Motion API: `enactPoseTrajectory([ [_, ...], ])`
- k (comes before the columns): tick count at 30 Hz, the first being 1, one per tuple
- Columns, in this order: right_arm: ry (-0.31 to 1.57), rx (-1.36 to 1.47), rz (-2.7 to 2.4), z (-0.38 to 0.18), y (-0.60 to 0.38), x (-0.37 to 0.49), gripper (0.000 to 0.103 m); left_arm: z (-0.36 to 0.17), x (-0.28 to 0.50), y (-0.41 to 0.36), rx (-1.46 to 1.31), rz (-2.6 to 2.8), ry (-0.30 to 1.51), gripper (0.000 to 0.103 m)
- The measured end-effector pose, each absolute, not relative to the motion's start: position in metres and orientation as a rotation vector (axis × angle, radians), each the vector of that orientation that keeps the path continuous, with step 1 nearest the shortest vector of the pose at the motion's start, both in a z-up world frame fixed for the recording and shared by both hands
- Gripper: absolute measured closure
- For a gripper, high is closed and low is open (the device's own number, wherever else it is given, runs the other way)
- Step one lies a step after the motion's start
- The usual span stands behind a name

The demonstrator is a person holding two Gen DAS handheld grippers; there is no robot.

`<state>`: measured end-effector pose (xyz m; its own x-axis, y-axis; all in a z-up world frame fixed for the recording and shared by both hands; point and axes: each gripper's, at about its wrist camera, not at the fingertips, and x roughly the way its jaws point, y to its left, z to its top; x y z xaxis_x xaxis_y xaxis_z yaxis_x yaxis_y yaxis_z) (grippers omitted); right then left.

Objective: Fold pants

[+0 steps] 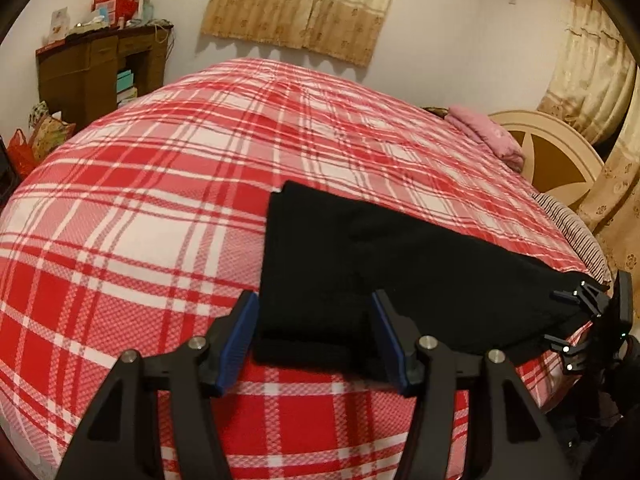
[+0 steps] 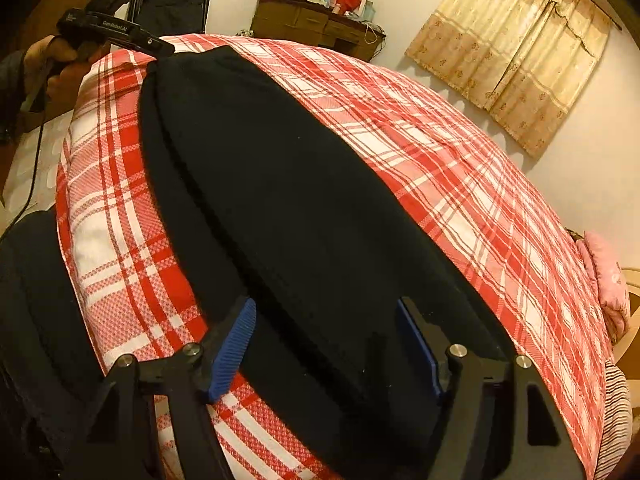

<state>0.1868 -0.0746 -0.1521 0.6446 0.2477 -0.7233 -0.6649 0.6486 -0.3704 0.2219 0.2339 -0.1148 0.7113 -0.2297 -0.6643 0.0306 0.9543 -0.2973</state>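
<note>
Black pants [image 1: 400, 248] lie folded lengthwise in a long strip near the front edge of a bed with a red and white plaid cover [image 1: 160, 200]. My left gripper [image 1: 316, 340] stands open with one end of the strip between its blue pads, which do not squeeze it. In the right wrist view the pants [image 2: 280, 200] run away toward the left gripper [image 2: 156, 46], held by a hand. My right gripper [image 2: 326, 344] is open over the other end, cloth lying between its pads. The right gripper [image 1: 560, 320] also shows at the left wrist view's right edge.
A wooden dresser [image 1: 100, 68] with boxes on top stands against the far wall. A pink pillow [image 1: 488, 136] lies by the round headboard [image 1: 552, 156]. Curtains [image 1: 300, 4] hang on the walls. A person's dark clothing [image 2: 32, 320] is at the bed's near edge.
</note>
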Motion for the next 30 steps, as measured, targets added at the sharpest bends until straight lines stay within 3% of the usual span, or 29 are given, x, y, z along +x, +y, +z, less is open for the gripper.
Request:
enactPoseTrajectory([
  [2, 0.690, -0.679, 0.557, -0.155, -0.072, 0.190, 0.038, -0.115, 0.224, 0.231, -0.264, -0.137, 0.766, 0.047],
  [5, 0.703, -0.681, 0.555, -0.157, -0.068, 0.194, 0.048, -0.116, 0.229, 0.227, -0.226, -0.097, 0.770, 0.062],
  [7, 0.712, -0.678, 0.559, -0.159, -0.066, 0.196, 0.057, -0.116, 0.230, 0.229, -0.202, -0.070, 0.772, 0.081],
  [10, 0.726, -0.660, 0.558, -0.158, -0.064, 0.200, 0.078, -0.114, 0.228, 0.233, -0.192, -0.074, 0.771, 0.090],
  [11, 0.730, -0.649, 0.559, -0.157, -0.064, 0.201, 0.083, -0.114, 0.227, 0.234, -0.191, -0.079, 0.772, 0.091],
  [15, 0.732, -0.648, 0.554, -0.155, -0.061, 0.202, 0.088, -0.111, 0.225, 0.233, -0.205, -0.092, 0.774, 0.092],
  [30, 0.732, -0.674, 0.545, -0.161, -0.056, 0.200, 0.088, -0.120, 0.229, 0.236, -0.294, -0.091, 0.795, 0.084],
])
